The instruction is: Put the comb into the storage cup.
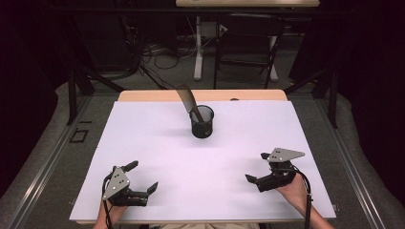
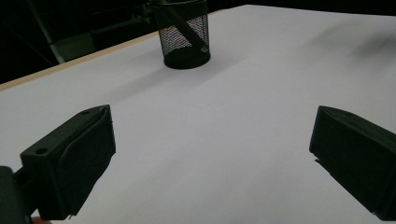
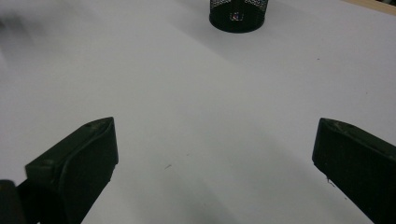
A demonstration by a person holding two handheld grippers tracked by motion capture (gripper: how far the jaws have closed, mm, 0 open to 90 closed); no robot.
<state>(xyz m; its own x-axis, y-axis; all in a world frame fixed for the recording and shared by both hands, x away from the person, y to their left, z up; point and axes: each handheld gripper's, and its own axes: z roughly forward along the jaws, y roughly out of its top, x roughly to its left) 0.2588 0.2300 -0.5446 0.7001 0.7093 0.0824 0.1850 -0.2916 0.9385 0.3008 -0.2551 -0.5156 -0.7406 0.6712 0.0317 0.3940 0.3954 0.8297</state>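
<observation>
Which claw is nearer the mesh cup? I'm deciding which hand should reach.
It is hard to call, but the right claw looks slightly nearer the mesh cup; the left claw sits lower, closer to the table's near edge.

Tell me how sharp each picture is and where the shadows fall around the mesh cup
High view: sharp, the mesh cup casts a faint shadow leftward on the white table. Left gripper view: cup crisp, soft shadow streaks toward the near left; smeared grey patches at upper right. Right gripper view: slightly soft, blurred dark smudge at upper left.
</observation>
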